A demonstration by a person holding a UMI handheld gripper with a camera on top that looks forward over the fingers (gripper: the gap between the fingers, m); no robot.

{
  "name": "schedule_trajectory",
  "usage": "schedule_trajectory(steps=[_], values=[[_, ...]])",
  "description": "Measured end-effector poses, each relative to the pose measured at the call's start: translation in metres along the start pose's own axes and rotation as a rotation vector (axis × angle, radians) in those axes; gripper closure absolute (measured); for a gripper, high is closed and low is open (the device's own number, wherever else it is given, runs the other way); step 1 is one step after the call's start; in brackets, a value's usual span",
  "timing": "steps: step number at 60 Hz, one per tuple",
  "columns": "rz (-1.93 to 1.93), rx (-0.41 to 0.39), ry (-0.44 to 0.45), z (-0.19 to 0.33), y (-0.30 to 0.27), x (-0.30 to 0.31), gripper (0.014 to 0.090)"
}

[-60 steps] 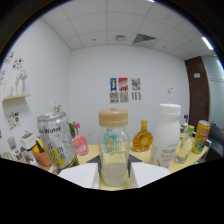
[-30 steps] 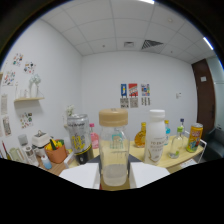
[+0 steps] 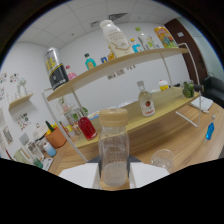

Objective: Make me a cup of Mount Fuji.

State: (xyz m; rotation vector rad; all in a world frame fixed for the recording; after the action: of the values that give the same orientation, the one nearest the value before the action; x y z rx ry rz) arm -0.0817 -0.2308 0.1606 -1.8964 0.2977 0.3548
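The gripper [image 3: 114, 172] held a clear bottle [image 3: 114, 147] with a tan cap, its two pale fingers [image 3: 80, 175] closed against the glass on either side. The bottle stood upright between them, with a little pale liquid at its bottom. Just beside the right finger a small clear glass [image 3: 162, 159] sat on the wooden worktop [image 3: 165, 132].

Beyond them, a wire shelf [image 3: 120, 67] carried a black-labelled can [image 3: 56, 70], a white bottle [image 3: 116, 37] and smaller bottles. On the worktop under it stood a red bottle [image 3: 87, 127], a round bottle with a red label [image 3: 145, 105] and an orange cup [image 3: 56, 137]. A blue bottle [image 3: 209, 131] stood near the worktop's right edge. No writing on any label could be read.
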Motion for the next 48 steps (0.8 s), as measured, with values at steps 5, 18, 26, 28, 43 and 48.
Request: schedule_trajectory(steps=[5, 18, 26, 28, 43, 48], values=[[0.12, -0.011, 0.006, 0.008, 0.018, 0.011, 0.0654], [0.527, -0.007, -0.052, 0.022, 0.031, 0.015, 0.0654], [0.804, 0.014, -0.107, 0.026, 0.025, 0.014, 0.0655], [0.867, 0.021, -0.119, 0.027, 0.023, 0.014, 0.0654], [1.264, 0.036, -0.23, 0.029, 0.009, 0.008, 0.0657], [1.374, 0.047, -0.258, 0.029, 0.003, 0.011, 0.0655]])
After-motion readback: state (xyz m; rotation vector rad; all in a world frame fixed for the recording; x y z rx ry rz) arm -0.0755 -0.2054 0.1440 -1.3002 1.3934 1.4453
